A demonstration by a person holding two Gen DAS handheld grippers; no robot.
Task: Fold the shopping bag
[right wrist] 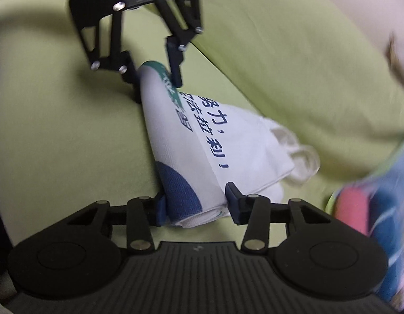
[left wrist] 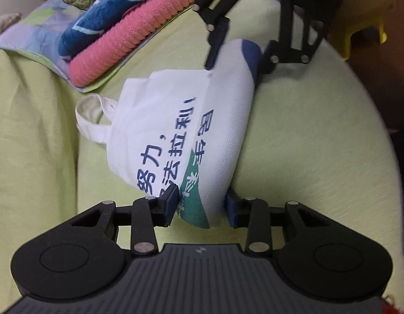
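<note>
The white shopping bag with dark blue writing lies partly folded on a light green sheet, its long edge rolled over. My left gripper is shut on the roll's green-printed end, a pad pressing on each side. My right gripper at the top of the left wrist view grips the opposite, blue-printed end. The right wrist view shows the bag from the other end. There my right gripper pinches the blue end, with my left gripper on the green end. The bag's white handles lie loose on the sheet.
A pile of folded fabrics, with a pink towel and a blue plush cloth, rests on a patterned cloth beyond the handles. A yellow stool stands off the sheet behind my right gripper. Bare green sheet spreads around the bag.
</note>
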